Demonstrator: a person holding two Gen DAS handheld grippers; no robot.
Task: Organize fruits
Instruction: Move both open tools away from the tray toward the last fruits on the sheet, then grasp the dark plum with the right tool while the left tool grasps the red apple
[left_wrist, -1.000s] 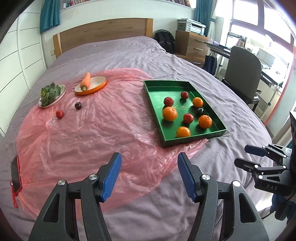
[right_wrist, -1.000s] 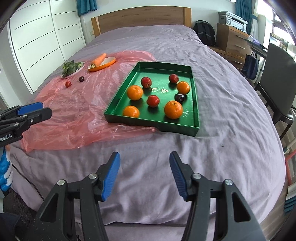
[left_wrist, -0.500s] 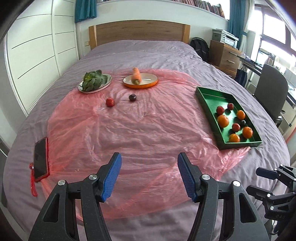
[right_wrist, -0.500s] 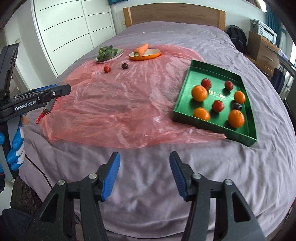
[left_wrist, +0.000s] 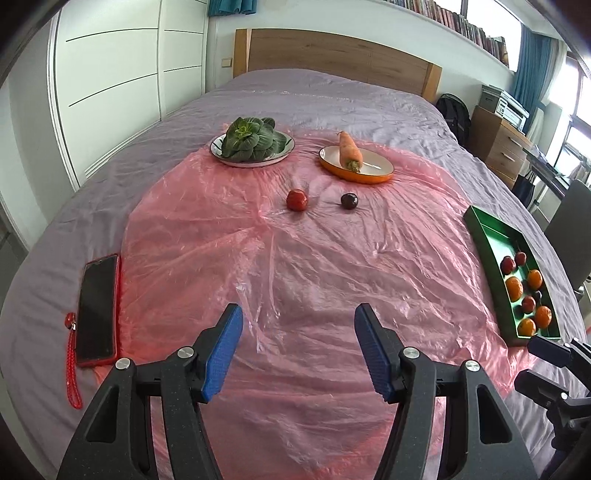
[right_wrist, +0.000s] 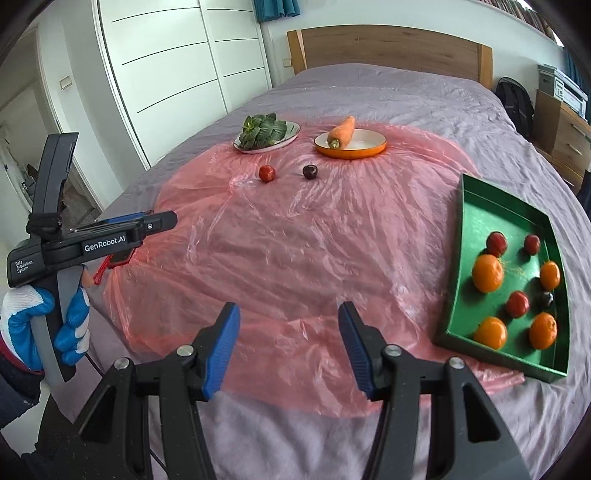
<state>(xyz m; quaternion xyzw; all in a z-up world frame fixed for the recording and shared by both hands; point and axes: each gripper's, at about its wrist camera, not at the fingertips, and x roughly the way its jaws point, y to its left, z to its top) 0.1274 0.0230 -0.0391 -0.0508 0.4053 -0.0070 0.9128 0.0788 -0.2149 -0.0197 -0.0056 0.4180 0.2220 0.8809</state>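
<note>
Green tray (left_wrist: 484, 254) corner cut by right hand-held gripper (left_wrist: 543, 365).

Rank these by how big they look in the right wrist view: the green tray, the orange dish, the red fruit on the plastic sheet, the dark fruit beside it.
1. green tray
2. orange dish
3. red fruit and dark fruit: they look alike, no ranking.
The tray lies nearer the camera, which inflates it.

Green tray (right_wrist: 466, 236), right: four oranges (right_wrist: 487, 273), three red fruits (right_wrist: 517, 303), one dark plum (right_wrist: 546, 298). Far: two plates (right_wrist: 364, 151), two loose fruits (right_wrist: 266, 172).
</note>
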